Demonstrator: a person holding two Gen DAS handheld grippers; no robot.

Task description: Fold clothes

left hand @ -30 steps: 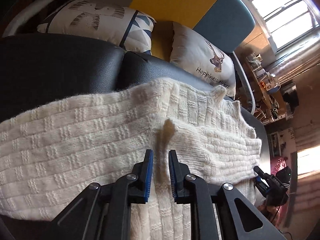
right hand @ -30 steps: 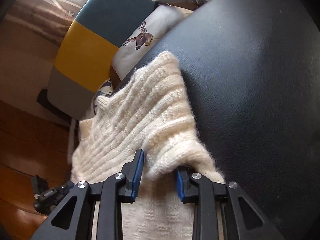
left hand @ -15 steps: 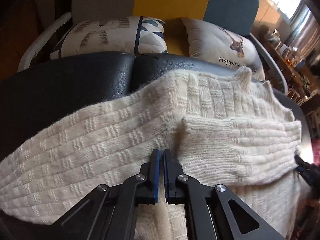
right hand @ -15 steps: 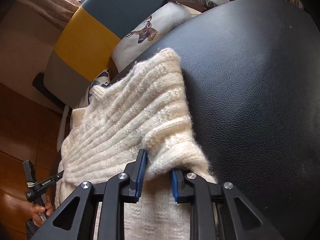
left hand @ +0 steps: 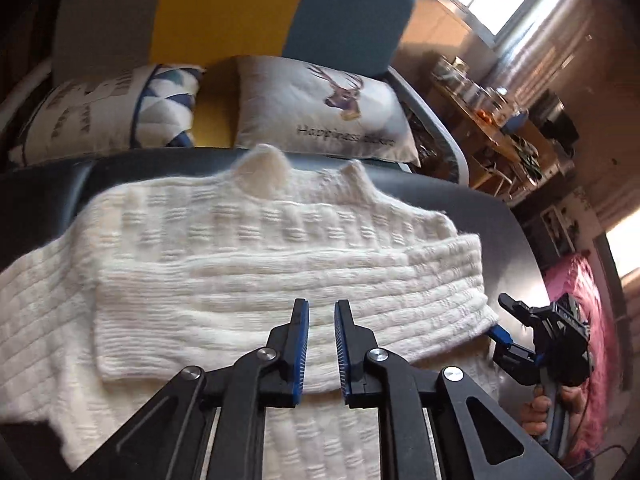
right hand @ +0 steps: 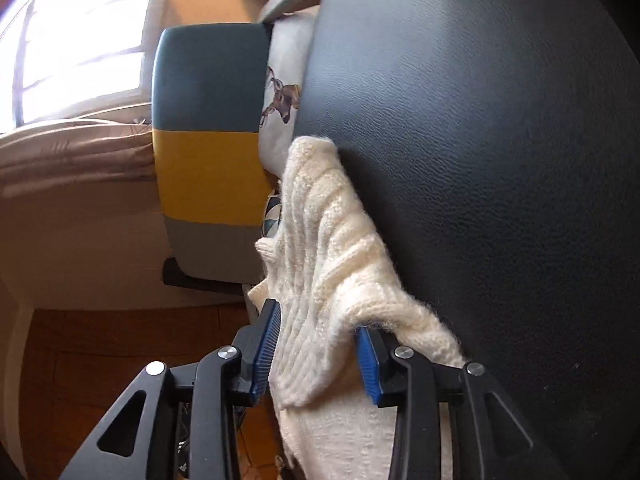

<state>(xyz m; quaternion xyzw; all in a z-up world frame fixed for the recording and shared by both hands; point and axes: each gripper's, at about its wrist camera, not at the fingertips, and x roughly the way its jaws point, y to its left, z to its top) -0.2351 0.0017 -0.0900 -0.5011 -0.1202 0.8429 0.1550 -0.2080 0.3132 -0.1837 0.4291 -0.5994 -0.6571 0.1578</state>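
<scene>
Sweater (left hand: 248, 264), cream chunky ribbed knit, spread lengthwise left to right on black grained leather seat (right hand: 500, 160), collar toward cushions, left gripper (left hand: 321, 344) jaws slightly apart and empty above it, right gripper (right hand: 316, 352) jaws wide around its folded edge.

Bare black cushion (right hand: 500, 200) lies open right of the sweater (left hand: 248, 264); two pillows (left hand: 320, 108) and the chair back (left hand: 240, 12) block the far edge.
</scene>
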